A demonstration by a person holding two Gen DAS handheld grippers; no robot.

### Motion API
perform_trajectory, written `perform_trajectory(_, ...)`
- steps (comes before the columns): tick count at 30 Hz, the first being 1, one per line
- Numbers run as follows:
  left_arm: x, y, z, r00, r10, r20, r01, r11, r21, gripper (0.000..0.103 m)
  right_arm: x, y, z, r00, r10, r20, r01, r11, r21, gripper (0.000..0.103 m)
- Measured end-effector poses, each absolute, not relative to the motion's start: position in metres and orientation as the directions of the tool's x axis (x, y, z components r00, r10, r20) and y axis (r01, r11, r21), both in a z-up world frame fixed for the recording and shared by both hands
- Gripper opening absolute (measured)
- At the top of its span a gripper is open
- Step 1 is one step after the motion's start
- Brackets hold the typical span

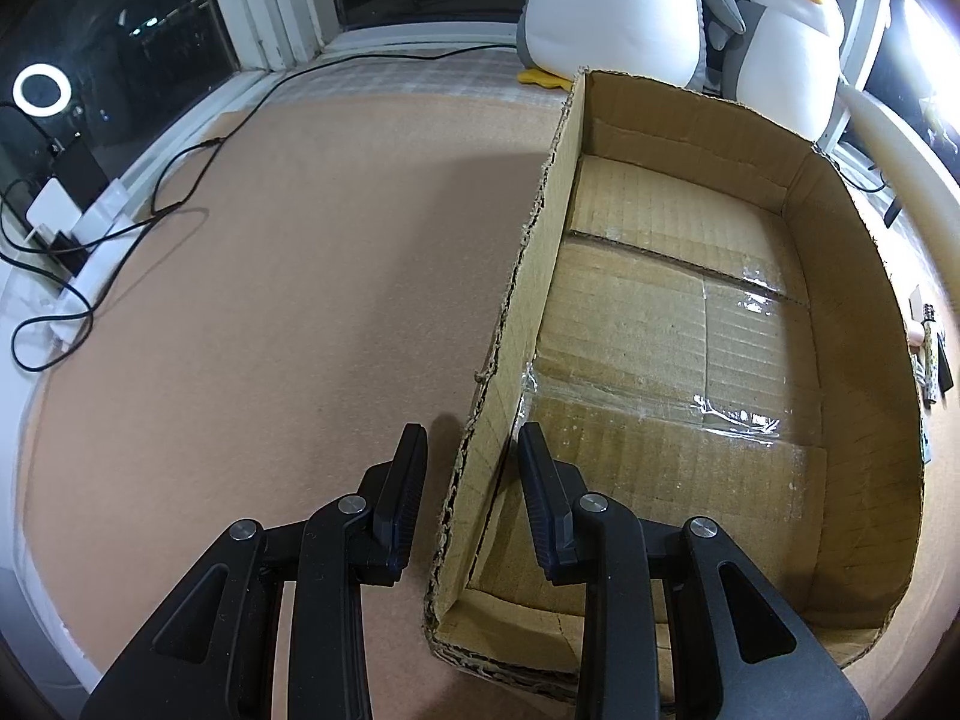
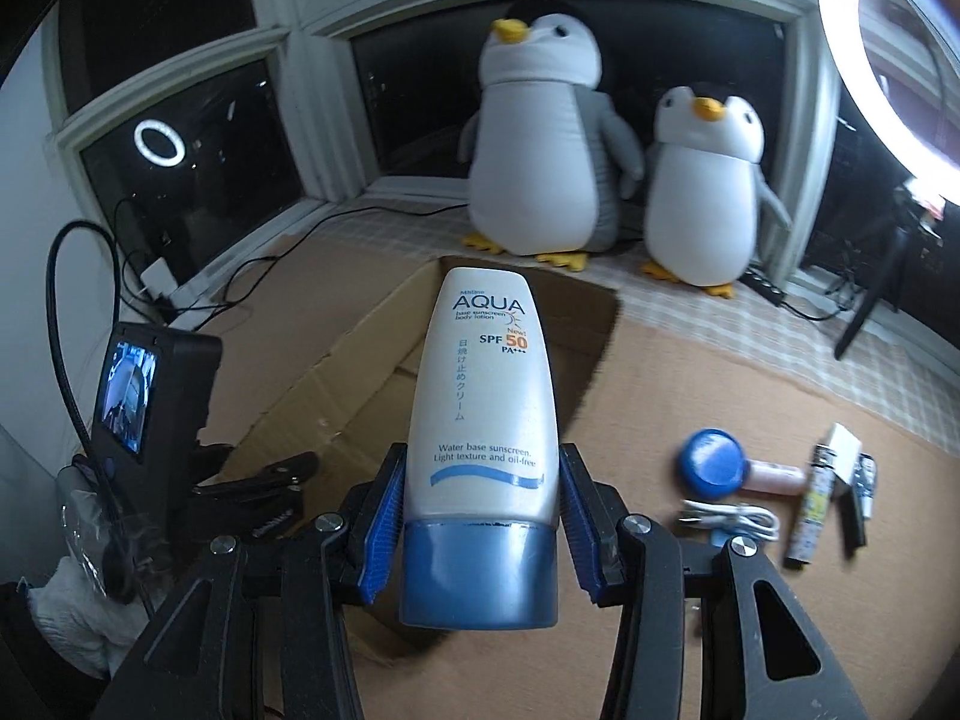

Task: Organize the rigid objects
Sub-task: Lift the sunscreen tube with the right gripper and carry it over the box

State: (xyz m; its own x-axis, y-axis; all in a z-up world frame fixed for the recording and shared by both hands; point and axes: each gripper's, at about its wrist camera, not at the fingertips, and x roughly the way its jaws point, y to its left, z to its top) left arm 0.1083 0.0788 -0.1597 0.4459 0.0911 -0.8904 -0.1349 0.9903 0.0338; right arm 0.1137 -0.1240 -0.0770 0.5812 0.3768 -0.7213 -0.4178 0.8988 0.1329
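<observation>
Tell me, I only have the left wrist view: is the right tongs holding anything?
Observer: Yes. The right tongs are shut on a white sunscreen tube with a blue cap.
Operator: Anything else waiting outside the box?
Observer: Right of the tube, a round blue lid and a coiled white cable lie on the mat.
Operator: I see my tongs straddling the box wall. Does the tube sit over the box?
Observer: The cardboard box shows behind the tube; whether the tube is above it, I cannot tell.
</observation>
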Motion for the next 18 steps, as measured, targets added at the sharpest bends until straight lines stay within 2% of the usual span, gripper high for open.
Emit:
perform_trajectory(14,0.108,0.079,-0.160,0.446,0.092,-0.890,-0.135,0.990,0.034,0.030,0.121,-0.083,-0.100,0.511,0.394,-0.764,-0.478,0.869,0.129,0.044)
perform_trajectory(18,0.107,0.079,-0.160,0.445,0.093,-0.891,-0.135,0.990,0.036,0.030,0.120,-0.084,-0.099,0.510,0.400,-0.761,-0.480,0.867,0.134,0.052)
